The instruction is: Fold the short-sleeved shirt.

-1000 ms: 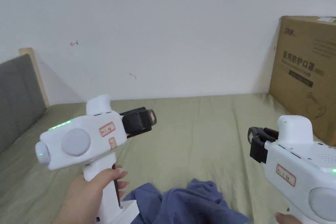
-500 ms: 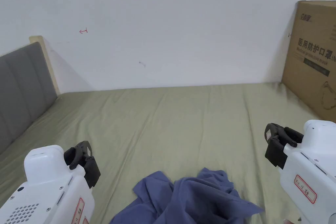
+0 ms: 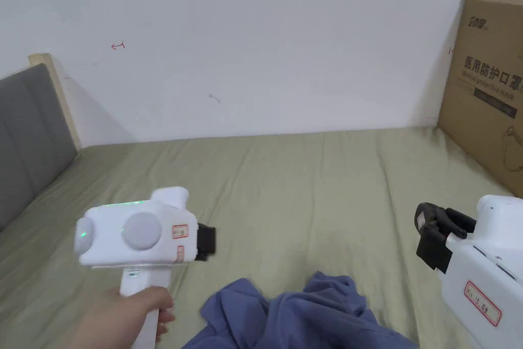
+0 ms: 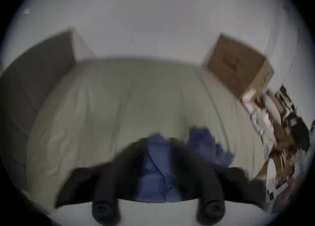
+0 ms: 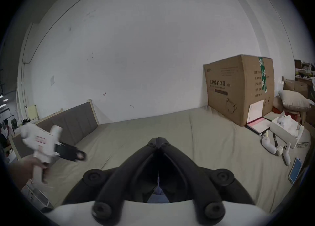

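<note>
Waiting above a crumpled shirt, both grippers held nothing.

On the wide green bed (image 3: 306, 186), the blue shirt (image 3: 306, 314) lay bunched at the near edge, its collar, hem and long axis impossible to make out, so no heading could be given. The cardboard box (image 3: 485, 99) stood well apart at the far right. The left gripper (image 3: 207, 242) hovered just left of the shirt, too blurred to tell its jaws' gap; the right gripper (image 5: 157, 142) hung with jaws closed together on nothing. A likely risk was pinching several layers of the heap at once, which would drag it into a tighter tangle rather than spread it flat.
</note>
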`<control>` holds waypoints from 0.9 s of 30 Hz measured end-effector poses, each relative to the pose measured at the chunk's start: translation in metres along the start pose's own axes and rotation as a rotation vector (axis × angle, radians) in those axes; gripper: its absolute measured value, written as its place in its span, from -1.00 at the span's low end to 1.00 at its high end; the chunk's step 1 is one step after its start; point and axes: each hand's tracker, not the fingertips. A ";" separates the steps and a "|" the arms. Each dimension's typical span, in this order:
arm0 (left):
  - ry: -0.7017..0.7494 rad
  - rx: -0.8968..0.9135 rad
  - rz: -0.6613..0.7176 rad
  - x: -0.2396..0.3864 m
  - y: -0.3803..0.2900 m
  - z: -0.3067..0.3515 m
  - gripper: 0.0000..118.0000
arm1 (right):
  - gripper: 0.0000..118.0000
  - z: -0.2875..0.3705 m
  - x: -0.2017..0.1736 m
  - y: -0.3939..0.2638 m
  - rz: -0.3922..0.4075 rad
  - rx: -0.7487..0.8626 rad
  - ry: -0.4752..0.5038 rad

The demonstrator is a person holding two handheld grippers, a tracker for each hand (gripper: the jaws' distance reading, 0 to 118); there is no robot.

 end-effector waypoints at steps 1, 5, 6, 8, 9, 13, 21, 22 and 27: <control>-0.009 -0.083 0.000 -0.003 0.005 -0.023 0.24 | -1.00 -0.003 0.002 -0.001 -0.002 -0.008 0.002; 0.005 -0.289 -0.021 0.001 0.004 -0.111 0.94 | -1.00 -0.015 0.011 -0.011 -0.005 -0.057 -0.010; 0.039 -0.314 -0.045 0.002 -0.002 -0.129 0.94 | -1.00 -0.018 0.014 -0.014 -0.007 -0.075 -0.012; 0.091 -0.332 -0.092 0.004 -0.002 -0.161 0.94 | -1.00 -0.023 0.020 -0.020 -0.006 -0.105 -0.020; 0.117 -0.339 -0.106 0.004 -0.003 -0.177 0.94 | -1.00 -0.026 0.022 -0.024 -0.002 -0.119 -0.026; 0.100 -0.399 -0.075 0.002 -0.032 -0.218 1.00 | -1.00 -0.033 0.032 -0.037 0.015 -0.167 -0.053; 0.086 -0.154 -0.179 0.001 -0.044 -0.147 -0.95 | -1.00 -0.090 0.035 -0.041 0.017 -0.332 -0.008; 0.100 -0.113 -0.199 -0.008 -0.048 -0.135 -0.94 | -1.00 -0.104 0.035 -0.041 -0.012 -0.379 0.022; -0.006 0.087 -0.025 -0.043 -0.076 -0.048 -0.94 | -0.11 -0.202 0.039 -0.056 -0.170 -0.660 0.099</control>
